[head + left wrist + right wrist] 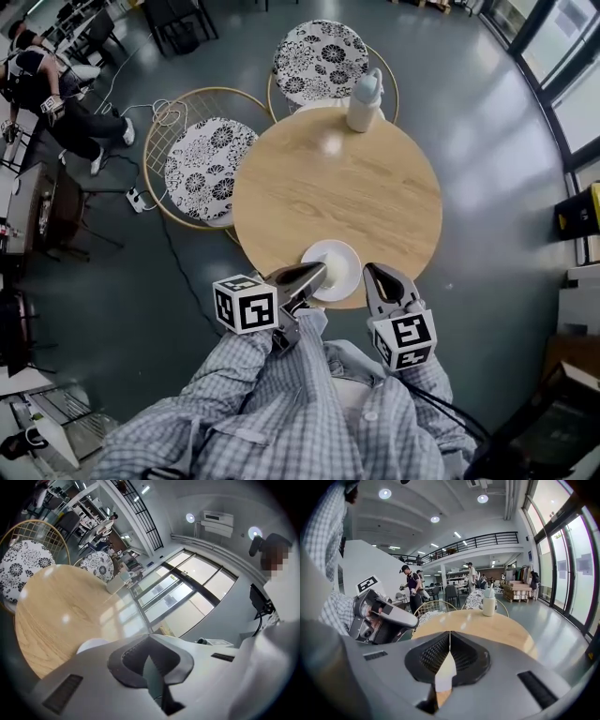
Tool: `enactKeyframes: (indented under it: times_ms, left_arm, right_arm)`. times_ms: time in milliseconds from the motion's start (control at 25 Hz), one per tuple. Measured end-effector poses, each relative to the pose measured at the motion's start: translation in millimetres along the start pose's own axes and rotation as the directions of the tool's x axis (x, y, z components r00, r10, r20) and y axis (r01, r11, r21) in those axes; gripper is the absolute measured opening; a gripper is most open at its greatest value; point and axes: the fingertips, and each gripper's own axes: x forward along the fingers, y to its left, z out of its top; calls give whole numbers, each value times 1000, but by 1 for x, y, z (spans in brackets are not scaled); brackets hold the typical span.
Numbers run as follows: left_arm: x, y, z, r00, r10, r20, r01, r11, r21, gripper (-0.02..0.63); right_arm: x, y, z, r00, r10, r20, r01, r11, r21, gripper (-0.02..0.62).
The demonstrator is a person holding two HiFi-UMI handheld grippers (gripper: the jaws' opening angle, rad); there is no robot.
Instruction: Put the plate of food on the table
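A: Whereabouts of the plate point(336, 262)?

B: Flat on the round wooden desk point(337, 178), right at its near edge. White, round, close to the checked shirt point(281, 403) at the bottom of the head view.

A: And the left gripper point(317, 273)?

B: Angled in from the near left, with its tip over the plate's left rim. In the left gripper view, with fingers point(129, 660) pressed together, nothing between the dark ribbed pads, only a grey wedge lower down. Touching the rim or just above it? Hard to tell from the head view.

A: The right gripper point(371, 272)?

B: Just beside the plate's right rim, pointing toward the far side. Again with fingers point(433, 656) closed against each other tip to tip, leaving a thin seam, and a sliver of white and wood colour through the gap below.

A: Anything else on the desk?

B: Only a pale bottle point(364, 98), upright at the far edge, well apart from the plate.

A: Around the desk?

B: Beyond the bottle, a chair point(321, 58) with a black-and-white flowered cushion. At the far left, a second chair point(208, 159) of the same kind, set close against the desk. Underneath it all, grey floor point(469, 141).
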Motion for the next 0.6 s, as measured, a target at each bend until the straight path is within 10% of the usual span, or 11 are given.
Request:
enactKeyframes:
  times_ms: [600]
  left_arm:
    - [15,-40,30,996,-78,41,73,991,116,6]
  right_arm:
    - [-36,-32,42,985,-75,158,70,997,38,12]
